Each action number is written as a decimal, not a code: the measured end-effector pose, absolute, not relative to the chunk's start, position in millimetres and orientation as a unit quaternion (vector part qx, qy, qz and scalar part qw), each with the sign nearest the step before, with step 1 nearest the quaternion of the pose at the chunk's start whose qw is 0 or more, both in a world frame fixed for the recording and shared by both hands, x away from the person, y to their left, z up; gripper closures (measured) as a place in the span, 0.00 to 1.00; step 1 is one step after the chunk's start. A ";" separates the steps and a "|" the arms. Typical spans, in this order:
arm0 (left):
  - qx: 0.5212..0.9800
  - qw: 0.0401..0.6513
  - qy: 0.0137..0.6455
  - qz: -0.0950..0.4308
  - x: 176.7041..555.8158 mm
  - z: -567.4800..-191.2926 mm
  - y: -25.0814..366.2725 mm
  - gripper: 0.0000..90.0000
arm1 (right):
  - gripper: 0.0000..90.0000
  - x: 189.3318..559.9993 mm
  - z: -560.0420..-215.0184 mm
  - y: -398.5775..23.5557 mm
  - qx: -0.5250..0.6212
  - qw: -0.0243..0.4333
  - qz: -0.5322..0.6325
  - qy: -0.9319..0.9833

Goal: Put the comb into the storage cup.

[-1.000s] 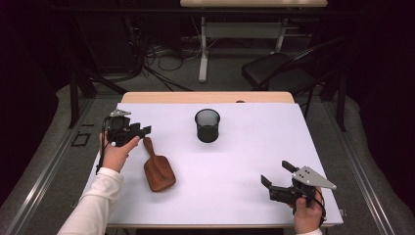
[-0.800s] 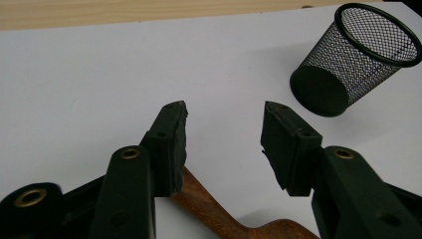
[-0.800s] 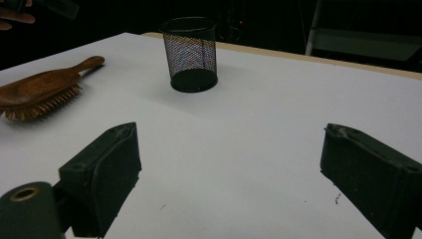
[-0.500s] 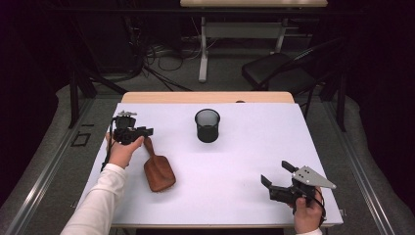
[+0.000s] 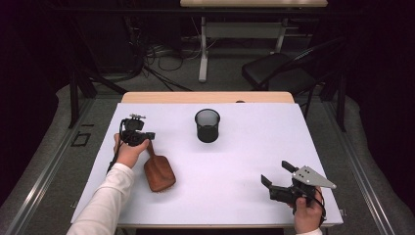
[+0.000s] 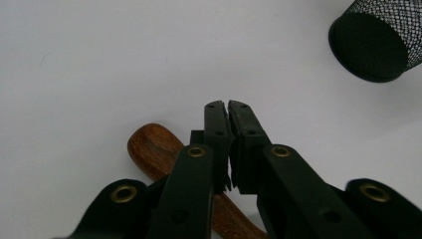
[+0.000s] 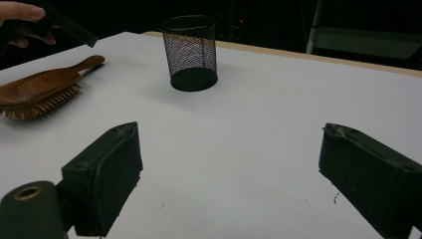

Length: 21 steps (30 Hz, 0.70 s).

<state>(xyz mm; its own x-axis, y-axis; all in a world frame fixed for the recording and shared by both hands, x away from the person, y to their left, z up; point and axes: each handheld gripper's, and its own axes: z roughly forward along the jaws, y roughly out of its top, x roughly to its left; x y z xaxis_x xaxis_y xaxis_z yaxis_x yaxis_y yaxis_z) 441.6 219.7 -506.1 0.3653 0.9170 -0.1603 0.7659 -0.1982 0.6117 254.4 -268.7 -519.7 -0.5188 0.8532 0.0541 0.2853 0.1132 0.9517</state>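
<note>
A wooden hairbrush [image 5: 159, 172] lies bristles down on the white table [image 5: 244, 161] at the left, its handle pointing to the far side. My left gripper [image 5: 149, 135] hovers just over the handle's end, and its jaws are shut with nothing between them. In the left gripper view the closed tips [image 6: 227, 106] sit above the brown handle [image 6: 151, 148]. My right gripper [image 5: 275, 179] rests near the front right edge, jaws spread wide and empty [image 7: 229, 164]. A black mesh cup [image 5: 207, 125] stands upright at the table's far middle.
The right gripper view shows the mesh cup [image 7: 190, 52] ahead, the hairbrush [image 7: 40, 89] at the left and the other hand [image 7: 20, 20] above it. A broad stretch of bare tabletop separates the two grippers. A chair [image 5: 281, 73] and cables lie beyond the far edge.
The left hand has turned and shifted a little to the right over the brush handle. The brush, the cup and the right gripper have stayed put.
</note>
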 end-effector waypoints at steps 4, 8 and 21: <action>0.767 0.301 0.554 0.116 443.9 -510.9 216.2 1.00 | 0.10 254.5 -519.8 -268.7 0.409 0.270 0.525 0.695; 0.772 0.288 0.555 0.111 446.2 -516.1 213.3 1.00 | 0.10 254.3 -519.7 -269.0 0.409 0.270 0.525 0.696; 0.774 0.262 0.567 0.108 450.4 -527.7 214.2 1.00 | 0.10 254.1 -519.6 -269.8 0.409 0.270 0.525 0.696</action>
